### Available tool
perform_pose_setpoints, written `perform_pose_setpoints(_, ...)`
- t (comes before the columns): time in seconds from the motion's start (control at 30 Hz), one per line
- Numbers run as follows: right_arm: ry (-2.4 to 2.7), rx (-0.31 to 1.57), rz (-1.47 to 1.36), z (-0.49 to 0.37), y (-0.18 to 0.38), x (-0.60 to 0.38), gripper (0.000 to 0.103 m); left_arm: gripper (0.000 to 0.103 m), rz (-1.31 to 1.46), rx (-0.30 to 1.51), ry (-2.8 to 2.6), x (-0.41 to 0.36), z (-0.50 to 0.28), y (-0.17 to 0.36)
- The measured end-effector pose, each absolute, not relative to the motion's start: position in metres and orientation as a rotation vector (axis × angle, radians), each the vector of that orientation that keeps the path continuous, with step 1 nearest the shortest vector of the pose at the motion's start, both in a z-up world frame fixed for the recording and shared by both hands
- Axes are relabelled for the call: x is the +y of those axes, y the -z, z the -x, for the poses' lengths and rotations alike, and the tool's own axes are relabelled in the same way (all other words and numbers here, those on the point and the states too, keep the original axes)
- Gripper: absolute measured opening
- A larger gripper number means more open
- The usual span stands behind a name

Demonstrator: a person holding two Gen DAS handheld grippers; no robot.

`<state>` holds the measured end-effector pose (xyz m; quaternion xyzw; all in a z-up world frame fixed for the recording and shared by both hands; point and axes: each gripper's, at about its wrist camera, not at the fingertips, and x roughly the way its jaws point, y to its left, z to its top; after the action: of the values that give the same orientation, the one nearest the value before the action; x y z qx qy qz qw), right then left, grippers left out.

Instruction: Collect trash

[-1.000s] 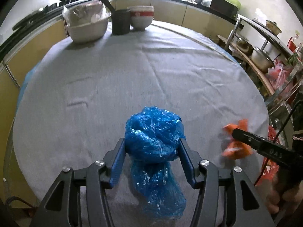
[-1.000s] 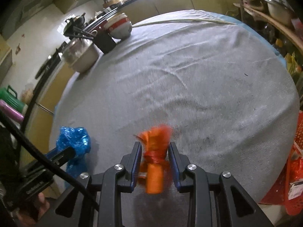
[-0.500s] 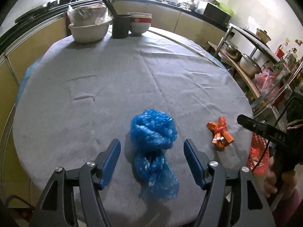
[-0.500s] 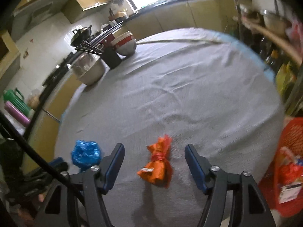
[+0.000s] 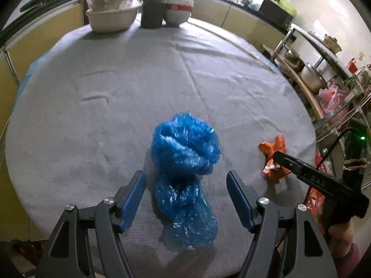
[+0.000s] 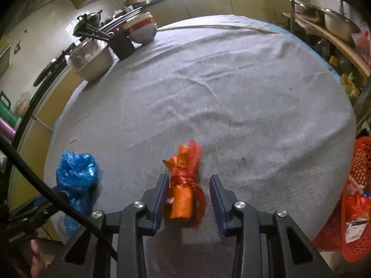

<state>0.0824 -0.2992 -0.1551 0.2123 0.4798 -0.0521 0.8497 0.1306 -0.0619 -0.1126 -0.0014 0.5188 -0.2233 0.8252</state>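
Note:
A crumpled blue plastic bag (image 5: 185, 173) lies on the grey tablecloth near the front edge; it also shows in the right wrist view (image 6: 76, 178). My left gripper (image 5: 186, 180) is open, its jaws on either side of the bag's lower part, not touching. An orange snack wrapper (image 6: 184, 185) tied with red string lies to the right; it also shows in the left wrist view (image 5: 273, 155). My right gripper (image 6: 189, 185) is open around the wrapper, the left jaw close to it.
A round table (image 6: 231, 92) carries a metal basin (image 5: 111, 14), a dark utensil holder (image 5: 151, 14) and stacked bowls (image 5: 177, 11) at its far edge. An orange basket (image 6: 354, 197) holding trash stands off the table's right side. Shelves with pots (image 5: 313, 78) stand at the right.
Both grippers held their items one second ago, then opened and left them on the table. Since half a second ago both have moved forward around the items, and the right jaws have narrowed.

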Motion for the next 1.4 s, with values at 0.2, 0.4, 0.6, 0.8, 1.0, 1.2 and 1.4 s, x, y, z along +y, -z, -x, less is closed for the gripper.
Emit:
perform_pose_setpoints(0.2,0.095,0.988,-0.434,-0.080,0.155,-0.295,0.028,0.033,0.041,1.137,0.483,-0.065,-0.137,0.125)
perform_pose_setpoints(0.4,0.078,0.918,-0.471,-0.069,0.138,-0.304,0.027,0.017,0.005,1.060,0.465,-0.068,-0.130,0.107)
perform_pose_setpoints(0.6,0.066,0.861,-0.489,-0.056,0.119,-0.309,0.027,0.010,-0.056,0.996,0.468,-0.077,-0.119,0.088)
perform_pose_setpoints(0.8,0.059,0.862,-0.509,-0.048,0.120,-0.314,0.027,0.016,-0.053,1.058,0.475,-0.077,-0.122,0.100)
perform_pose_setpoints(1.0,0.043,0.902,-0.522,-0.047,0.135,-0.314,0.027,0.064,-0.053,1.061,0.464,-0.073,-0.115,0.107)
perform_pose_setpoints(1.2,0.020,0.923,-0.535,-0.051,0.143,-0.309,0.027,0.068,-0.043,1.095,0.427,-0.075,-0.125,0.116)
perform_pose_setpoints(1.4,0.010,0.936,-0.538,-0.055,0.147,-0.305,0.027,0.063,-0.007,1.090,0.410,-0.077,-0.136,0.120)
